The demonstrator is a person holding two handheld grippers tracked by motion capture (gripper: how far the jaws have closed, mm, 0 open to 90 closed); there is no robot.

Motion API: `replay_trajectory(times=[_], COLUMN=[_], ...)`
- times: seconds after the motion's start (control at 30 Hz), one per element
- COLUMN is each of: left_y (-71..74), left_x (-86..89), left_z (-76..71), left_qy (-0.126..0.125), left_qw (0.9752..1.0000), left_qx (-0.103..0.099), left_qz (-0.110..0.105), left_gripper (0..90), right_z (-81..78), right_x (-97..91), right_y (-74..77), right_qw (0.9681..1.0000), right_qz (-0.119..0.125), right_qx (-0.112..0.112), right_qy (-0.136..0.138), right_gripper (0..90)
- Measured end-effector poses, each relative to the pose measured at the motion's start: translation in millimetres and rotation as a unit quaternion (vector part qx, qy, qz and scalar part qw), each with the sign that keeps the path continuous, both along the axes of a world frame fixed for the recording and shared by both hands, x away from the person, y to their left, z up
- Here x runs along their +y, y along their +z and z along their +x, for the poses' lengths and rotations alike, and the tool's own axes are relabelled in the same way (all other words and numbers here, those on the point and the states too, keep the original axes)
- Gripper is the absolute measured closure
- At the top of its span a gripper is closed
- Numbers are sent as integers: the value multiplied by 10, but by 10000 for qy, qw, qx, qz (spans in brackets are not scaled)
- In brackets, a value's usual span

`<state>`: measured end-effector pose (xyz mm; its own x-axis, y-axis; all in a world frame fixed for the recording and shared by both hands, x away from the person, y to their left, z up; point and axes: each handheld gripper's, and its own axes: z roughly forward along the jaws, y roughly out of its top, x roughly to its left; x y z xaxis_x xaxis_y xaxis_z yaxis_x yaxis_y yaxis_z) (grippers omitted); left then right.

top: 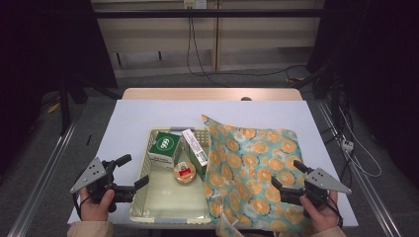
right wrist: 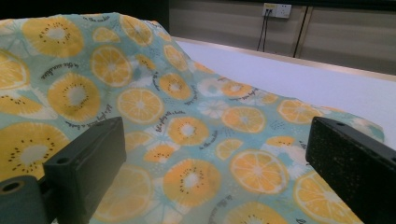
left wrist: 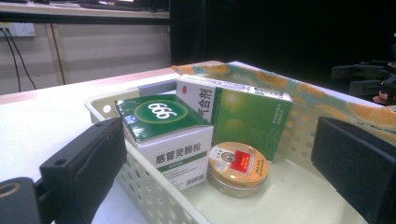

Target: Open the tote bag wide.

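Observation:
A pale yellow basket (top: 143,197) stands on the white table cover. Inside it are a green-and-white box marked 666 (top: 164,146) (left wrist: 163,130), a taller green box (top: 195,147) (left wrist: 238,112) and a round gold tin (top: 184,172) (left wrist: 237,168). A teal cloth with orange-slice print (top: 252,168) (right wrist: 187,121) lies draped over the basket's right rim and onto the table. My left gripper (top: 136,170) (left wrist: 215,172) is open at the basket's left wall, nothing between its jaws. My right gripper (top: 287,175) (right wrist: 215,163) hovers open above the cloth.
The white cover (top: 148,113) leaves a strip of wooden tabletop (top: 212,94) at the far edge. Cables (top: 197,54) hang from a wall socket behind. Metal rails (top: 44,173) run along both sides of the table.

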<state>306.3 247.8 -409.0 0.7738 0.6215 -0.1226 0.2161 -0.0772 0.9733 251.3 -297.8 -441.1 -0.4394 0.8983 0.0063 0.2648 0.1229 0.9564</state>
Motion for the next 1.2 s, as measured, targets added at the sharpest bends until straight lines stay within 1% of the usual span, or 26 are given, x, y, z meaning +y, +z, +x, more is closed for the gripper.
replay_trajectory(times=[0.13, 0.2, 0.3, 0.4, 0.43, 0.47, 0.53, 0.63, 0.73, 0.83, 0.9, 0.93, 0.97, 1.0, 1.1, 1.13, 1.2], left_y=[-2, -1, -2, -4, -7, -7, -2, 0, -5, -4, -3, -1, -1, -3, -15, -12, 9], left_x=[-4, -7, -5, -1, 0, -2, -4, 3, 5, 16, 19, 24, 24, 25, -2, -11, -18], left_z=[2, 2, -1, -3, -3, -8, -12, -8, -8, -14, -13, -12, -12, -8, -3, -6, -19], left_qy=[-15, -30, -25, -18, -15, -8, 4, 1, 17, 8, 10, 8, 8, 14, 18, -11, -31], left_qw=[10000, 10000, 10000, 10000, 10000, 10000, 10000, 10000, 10000, 10000, 10000, 10000, 10000, 10000, 10000, 10000, 10000], left_qx=[7, -4, 3, -7, -6, 18, -2, -9, 14, 16, 7, 17, 17, 23, 61, 59, 54], left_qz=[-8, 21, 11, 14, 39, 12, 8, -18, -40, -39, -56, -54, -54, -49, -16, 0, 0], left_gripper=[32, 32, 32, 32, 32, 32, 32, 32, 31, 31, 32, 32, 32, 32, 32, 32, 32], right_z=[10, 18, 53, 108, 126, 147, 211, 363, 561, 764, 883, 938, 938, 1037, 1175, 1224, 1320], right_x=[3, 5, 7, 17, 21, 23, 30, 52, 72, 57, 42, 38, 38, 33, 37, 40, 39], right_y=[8, 12, 32, 86, 106, 126, 169, 222, 229, 229, 229, 230, 230, 237, 245, 241, 226], right_qw=[10000, 10000, 9997, 9991, 9988, 9985, 9980, 9970, 9951, 9937, 9936, 9933, 9933, 9931, 9932, 9927, 9918], right_qz=[-36, -63, -87, -154, -202, -277, -382, -488, -550, -658, -577, -589, -589, -517, -543, -513, -586], right_qx=[3, 50, 236, 395, 431, 465, 511, 596, 768, 865, 931, 967, 967, 1014, 973, 1029, 1068], right_qy=[21, 18, 3, -58, -63, -25, -46, 114, 297, 265, 259, 245, 245, 270, 339, 374, 389], right_gripper=[51, 51, 55, 74, 74, 74, 78, 87, 94, 93, 108, 111, 111, 123, 134, 146, 163])
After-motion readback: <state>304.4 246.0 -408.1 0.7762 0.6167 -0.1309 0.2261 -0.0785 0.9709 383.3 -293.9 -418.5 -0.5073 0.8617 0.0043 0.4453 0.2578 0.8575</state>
